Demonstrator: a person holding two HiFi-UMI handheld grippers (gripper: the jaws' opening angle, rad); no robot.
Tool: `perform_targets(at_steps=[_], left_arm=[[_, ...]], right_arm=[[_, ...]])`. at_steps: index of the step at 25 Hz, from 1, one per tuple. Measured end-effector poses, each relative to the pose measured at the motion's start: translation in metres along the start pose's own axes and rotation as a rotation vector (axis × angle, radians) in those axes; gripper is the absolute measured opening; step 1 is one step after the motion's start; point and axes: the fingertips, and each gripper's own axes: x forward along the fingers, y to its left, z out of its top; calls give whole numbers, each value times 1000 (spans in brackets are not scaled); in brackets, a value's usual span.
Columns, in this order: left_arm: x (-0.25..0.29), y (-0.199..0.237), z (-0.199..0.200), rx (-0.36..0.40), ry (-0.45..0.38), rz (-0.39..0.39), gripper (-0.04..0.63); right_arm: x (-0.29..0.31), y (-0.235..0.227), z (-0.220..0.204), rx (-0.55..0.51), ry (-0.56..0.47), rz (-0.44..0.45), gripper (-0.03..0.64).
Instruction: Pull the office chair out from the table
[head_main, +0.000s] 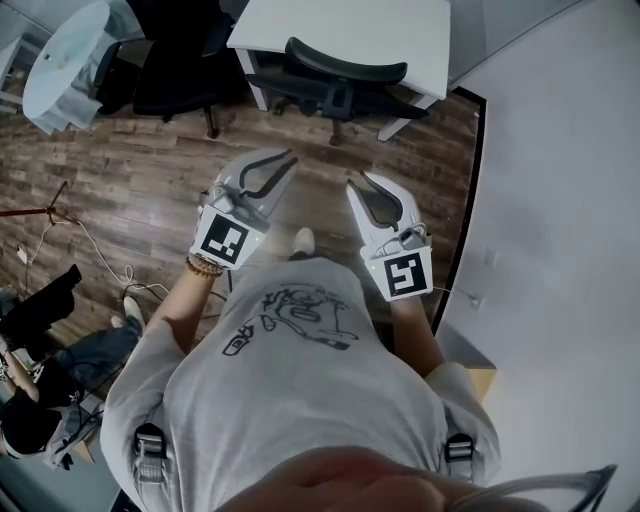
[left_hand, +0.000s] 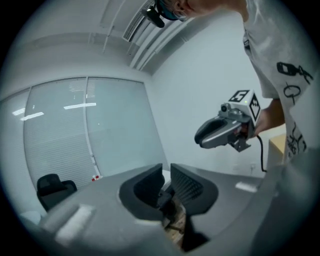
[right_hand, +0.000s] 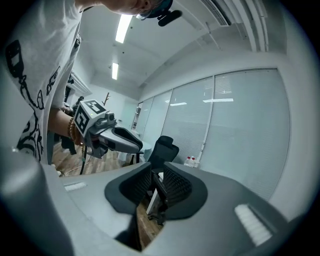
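The black office chair (head_main: 340, 75) stands tucked against the white table (head_main: 350, 25) at the top of the head view, its back towards me. Both grippers hang over the wooden floor well short of it and touch nothing. My left gripper (head_main: 280, 160) (left_hand: 166, 172) is open, with a narrow empty gap between its pads. My right gripper (head_main: 361, 180) (right_hand: 157, 172) is open too; through its gap I see the chair (right_hand: 159, 200) and a white table leg. Each gripper view shows the other gripper beside it.
A second black chair (head_main: 170, 80) and a round white table (head_main: 65, 60) stand at the upper left. Cables (head_main: 100, 255) trail across the floor at the left, where a person (head_main: 40, 370) sits. A white wall (head_main: 560, 200) runs along the right.
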Motion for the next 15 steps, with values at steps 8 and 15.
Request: perform_targets(at_steps=[8,15], left_arm=[[65,41,-45,125,112,-30,58],[110,52,-107,269,254,-101,74]], right_arm=[[53,-55,-44,-162,119,38,95],[101,-90,-109,-297,266,92,114]])
